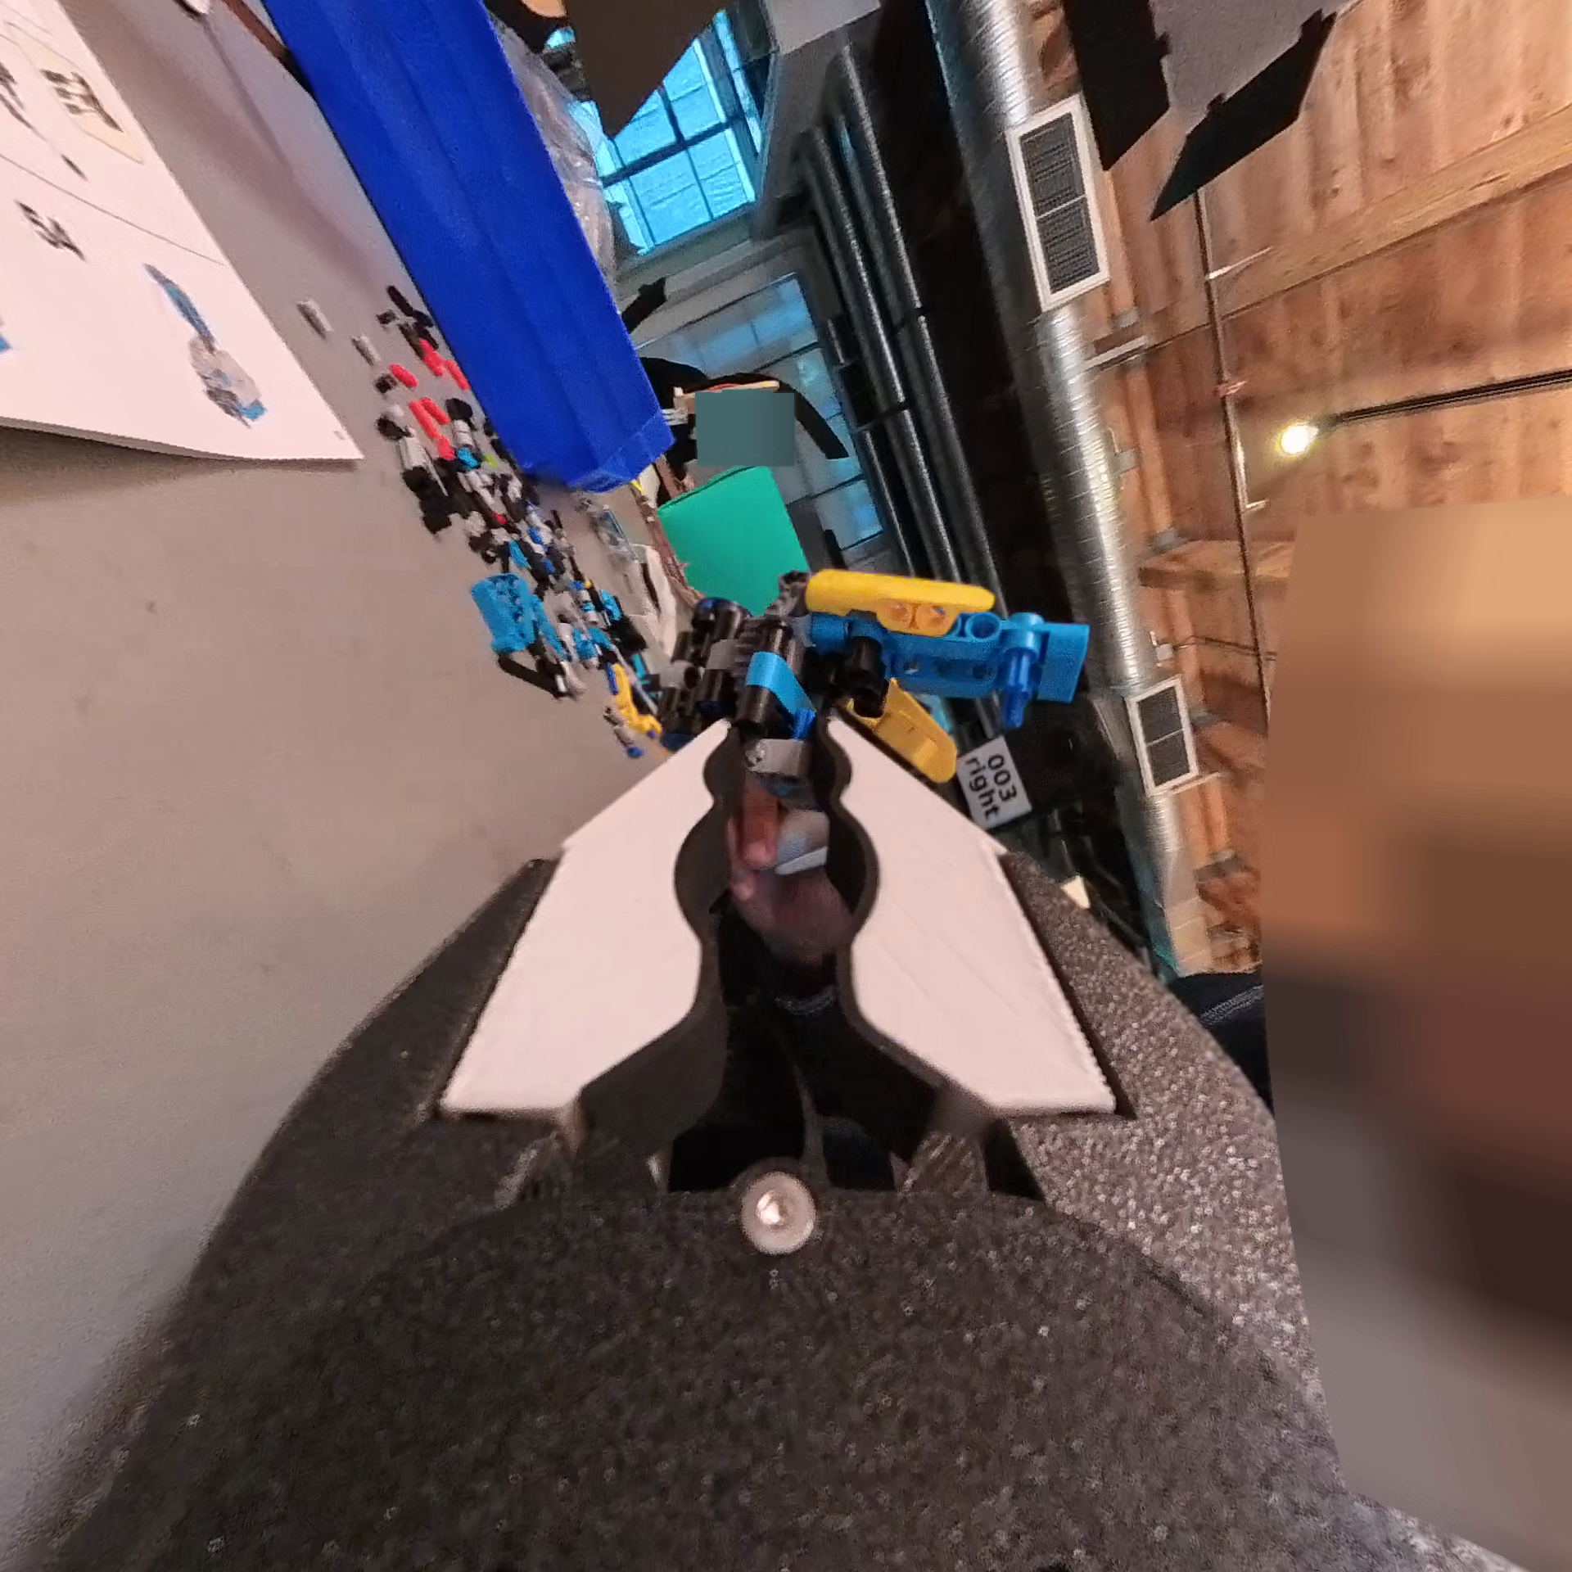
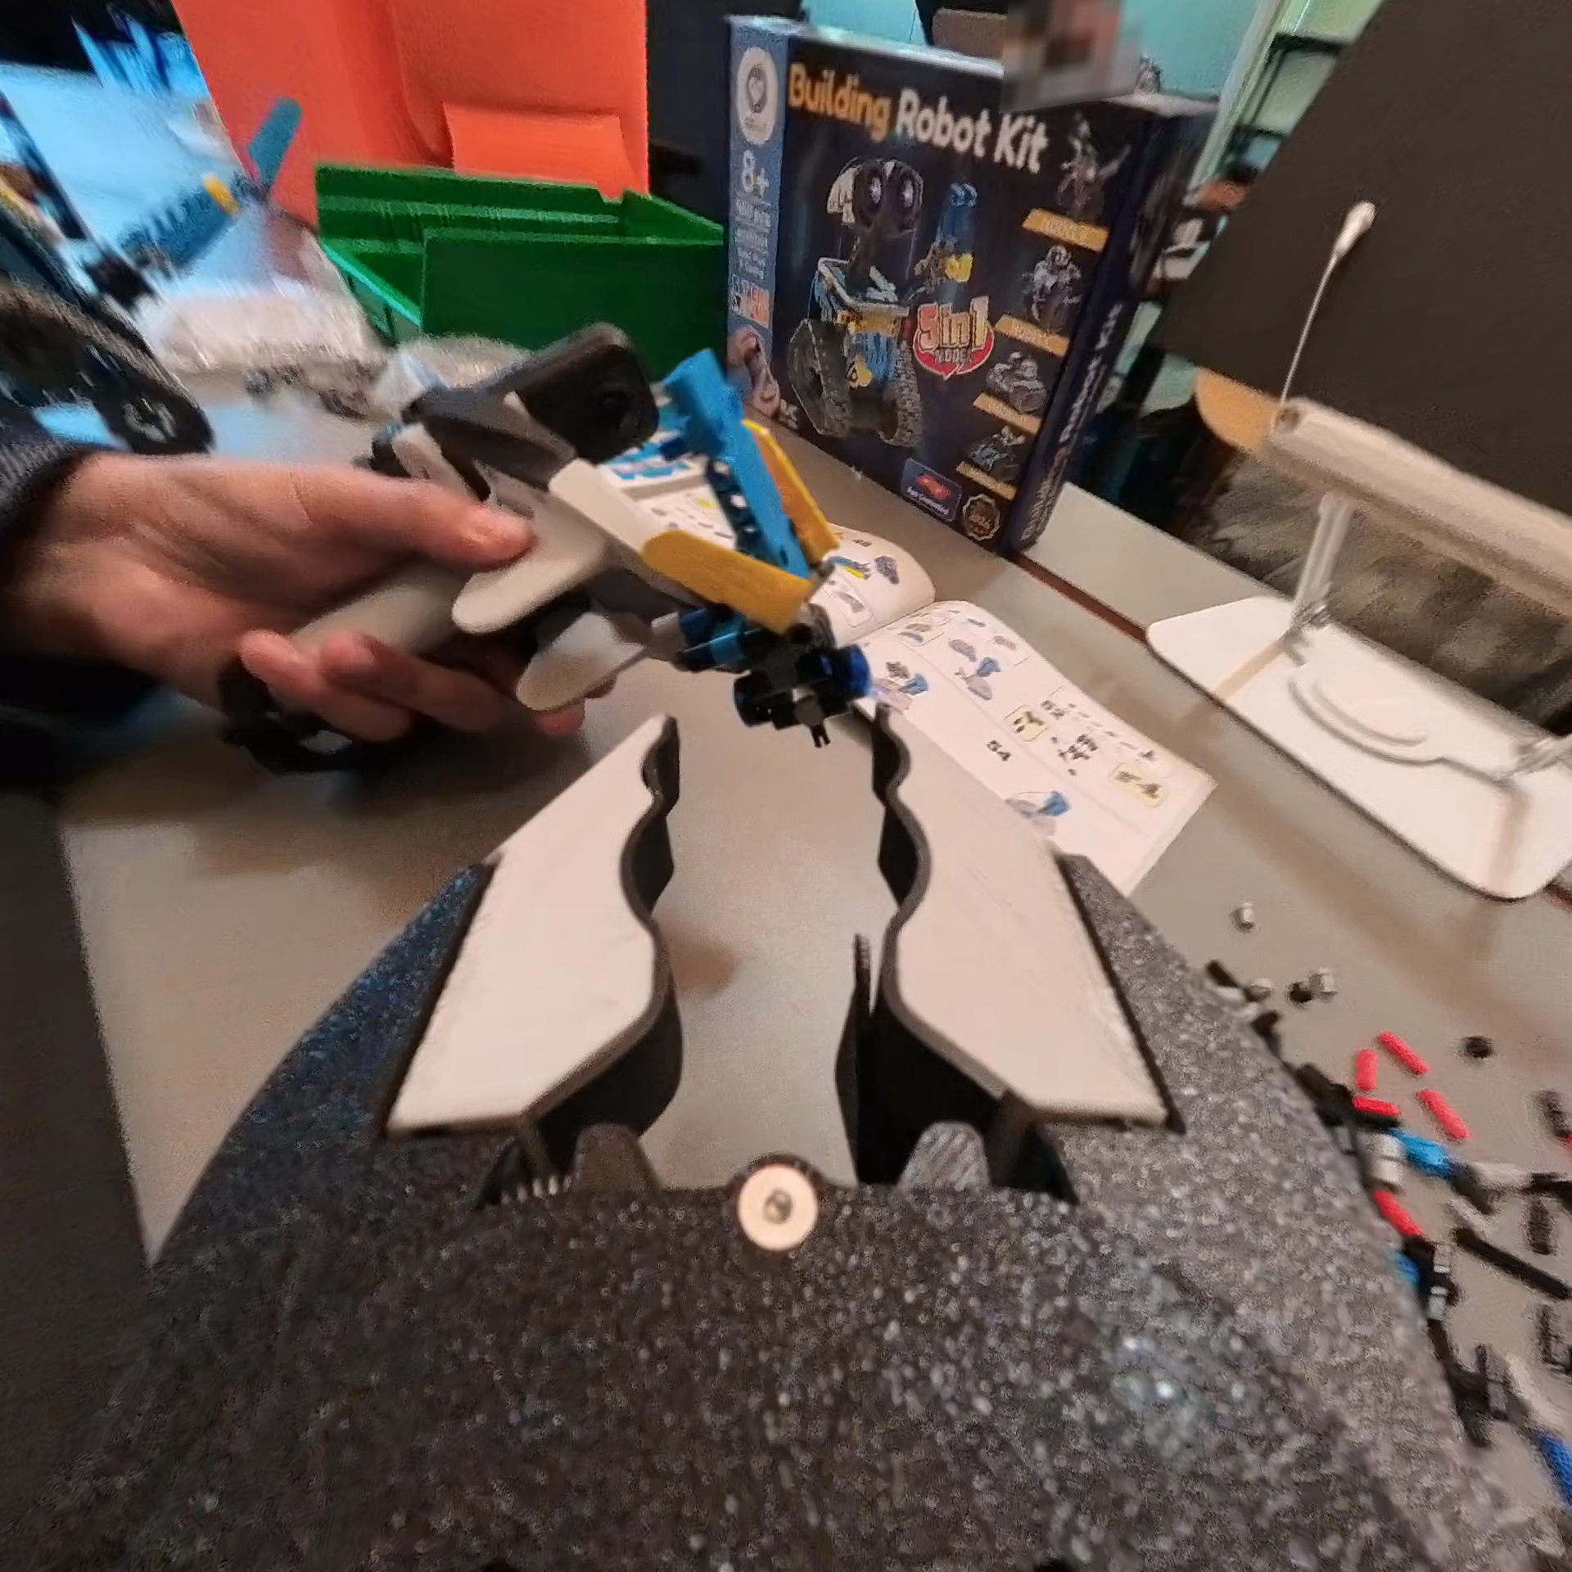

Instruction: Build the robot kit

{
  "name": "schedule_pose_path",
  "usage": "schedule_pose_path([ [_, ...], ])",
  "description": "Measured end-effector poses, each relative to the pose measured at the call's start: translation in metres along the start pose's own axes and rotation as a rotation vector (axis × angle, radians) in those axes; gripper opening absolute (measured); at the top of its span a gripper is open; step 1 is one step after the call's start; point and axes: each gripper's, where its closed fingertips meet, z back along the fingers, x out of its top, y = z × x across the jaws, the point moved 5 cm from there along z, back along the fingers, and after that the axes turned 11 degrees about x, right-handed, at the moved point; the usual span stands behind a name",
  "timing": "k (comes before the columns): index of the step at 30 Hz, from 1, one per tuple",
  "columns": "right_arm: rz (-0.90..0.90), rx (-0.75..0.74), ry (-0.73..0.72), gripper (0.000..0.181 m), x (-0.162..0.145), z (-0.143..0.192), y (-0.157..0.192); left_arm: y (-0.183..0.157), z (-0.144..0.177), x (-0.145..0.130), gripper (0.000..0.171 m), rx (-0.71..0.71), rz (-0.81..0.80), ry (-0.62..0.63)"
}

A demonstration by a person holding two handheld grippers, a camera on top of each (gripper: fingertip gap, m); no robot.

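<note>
The small brick-built model (image 1: 859, 672) is held off the surface, pinched at its black-and-grey lower end between the tips of the left gripper (image 1: 776, 748), whose jaws are closed narrowly on it. Its long axis runs along a blue beam: in the left wrist view this beam stretches away to the right, while in the right wrist view it rises steeply up and to the left from the clamped end. Two yellow curved panels flank the blue beam, one on each side, and a cluster of black pins and connectors with a blue cap forms the lower end. A person's hand (image 2: 281, 587) grips the left gripper's pale handle. The right gripper (image 2: 774, 731) sits just below and in front of the model, its jaws spread wide and empty. Beneath lies the grey surface (image 2: 281, 876) with an open instruction booklet (image 2: 1021, 723). Loose red, black and blue pieces (image 2: 1429, 1140) lie scattered to the right, and a dark kit box (image 2: 936, 281) stands behind, beside a green bin (image 2: 527, 255).
</note>
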Motion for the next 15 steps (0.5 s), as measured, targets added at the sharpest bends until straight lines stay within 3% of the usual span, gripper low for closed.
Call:
schedule_pose_path([
  [5, 0.102, -0.035, 0.047, 0.048, 0.000, -0.007, 0.013, -0.002, -0.003, -0.004, 0.014, -0.051, 0.046, 0.024],
  [10, 0.106, -0.063, -0.027, 0.043, 0.010, 0.002, 0.009, -0.005, -0.005, -0.008, 0.015, -0.127, 0.124, 0.059],
  [15, -0.051, 0.040, -0.072, 0.036, 0.010, 0.002, 0.008, -0.007, -0.009, -0.014, 0.015, -0.136, 0.119, 0.094],
])
